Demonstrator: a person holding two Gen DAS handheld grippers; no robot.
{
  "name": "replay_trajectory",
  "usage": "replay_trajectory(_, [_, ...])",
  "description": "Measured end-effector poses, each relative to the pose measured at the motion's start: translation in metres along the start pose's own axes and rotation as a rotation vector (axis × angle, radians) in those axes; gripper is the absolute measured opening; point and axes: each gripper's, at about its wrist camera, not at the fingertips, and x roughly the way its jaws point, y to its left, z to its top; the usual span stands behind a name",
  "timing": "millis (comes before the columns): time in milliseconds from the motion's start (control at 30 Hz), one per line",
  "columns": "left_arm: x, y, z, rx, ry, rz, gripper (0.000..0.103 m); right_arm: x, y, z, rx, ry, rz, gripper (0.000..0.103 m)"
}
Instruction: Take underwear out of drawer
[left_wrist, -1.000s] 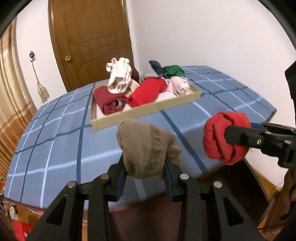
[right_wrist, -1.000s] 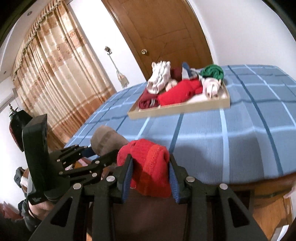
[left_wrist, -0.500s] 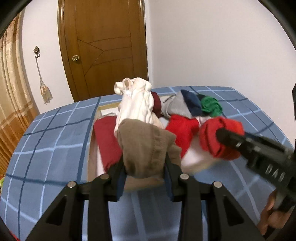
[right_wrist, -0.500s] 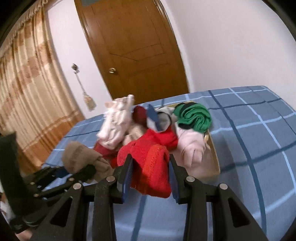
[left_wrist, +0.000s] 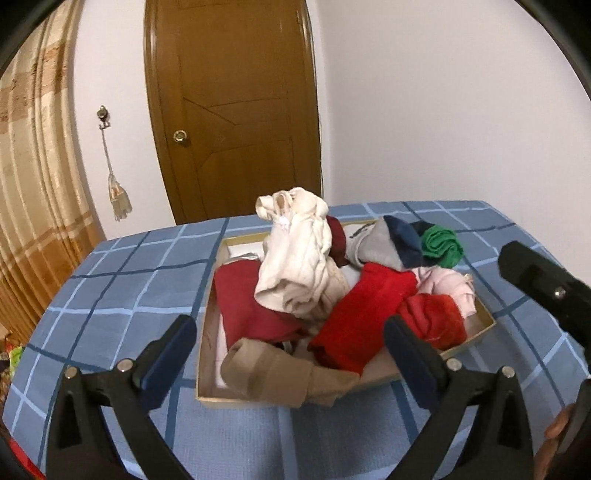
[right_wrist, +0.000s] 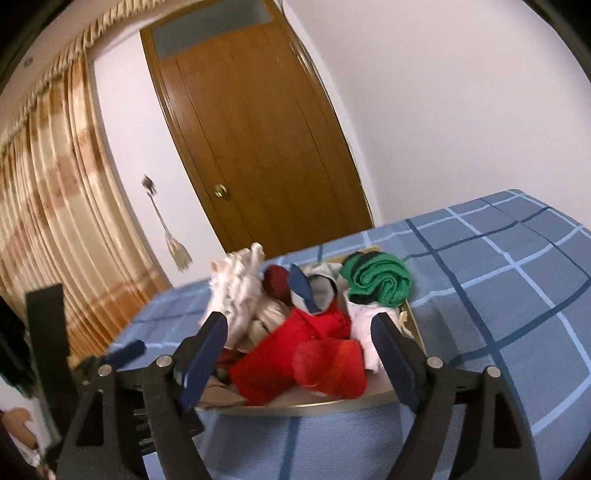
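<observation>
the left gripper (left_wrist: 288, 354) hovers low over the near left corner of the drawer (left_wrist: 484, 326), a shallow wooden box set flat on the blue checked worktop (left_wrist: 110, 295). its jaws are spreading wide and press on nothing; the tan rolled piece (left_wrist: 280, 373) lies loose just below and between them, draped over the drawer's near rim, half in and half out. that looks like a drop rather than a reach, since no pad touches the cloth.

further right in the drawer the rest of the underwear is piled without order: a dark red fold (left_wrist: 243, 302), a cream bundle (left_wrist: 295, 258) standing tallest, a bright red garment (left_wrist: 365, 306), a grey and navy piece (left_wrist: 391, 243), a green roll (left_wrist: 441, 247) at the back and a pale pink piece (left_wrist: 450, 284) against the right wall.

the right gripper (right_wrist: 299, 354) sits over the drawer's near right part, its jaws also opening. a small red rolled piece (right_wrist: 328, 365), blurred, lies between them on the pile, with no pad on it. so both pieces sit at the drawer, not out of it, and the task looks undone.

no brand, label or writing can be read anywhere.
</observation>
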Motion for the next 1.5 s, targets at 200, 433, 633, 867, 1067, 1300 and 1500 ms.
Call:
replay_trajectory(200, [-0.041,-0.001,-0.026,0.010,-0.038,0.028,0.103,-0.037,0.014,-0.018,-0.031,-0.061,0.002,0.082])
replay_trajectory(433, [-0.098,-0.007,-0.059,0.040,-0.083,0.047,0.103,-0.090,0.024,-0.046,-0.056,-0.116,-0.005,0.084])
replay_trajectory(633, [-0.137,-0.007,-0.083,0.029,-0.072,0.034,0.103,-0.131,0.036,-0.066,-0.101,-0.110,-0.015,0.084])
replay_trajectory(867, [-0.177,-0.010,-0.118,0.042,-0.050,0.012,0.103,-0.185,0.036,-0.095,-0.115,-0.059,-0.054,0.084])
replay_trajectory(1067, [-0.209,-0.012,-0.161,0.047,-0.012,-0.005,0.103,-0.245,0.034,-0.125,-0.142,-0.063,-0.095,0.084])
replay_trajectory(1300, [-0.242,-0.012,-0.188,0.047,-0.020,0.029,0.103,-0.295,0.048,-0.147,-0.156,-0.073,-0.077,0.085])
replay_trajectory(1500, [-0.264,-0.013,-0.196,0.046,-0.049,0.015,0.103,-0.323,0.058,-0.168,-0.130,-0.125,-0.053,0.085])
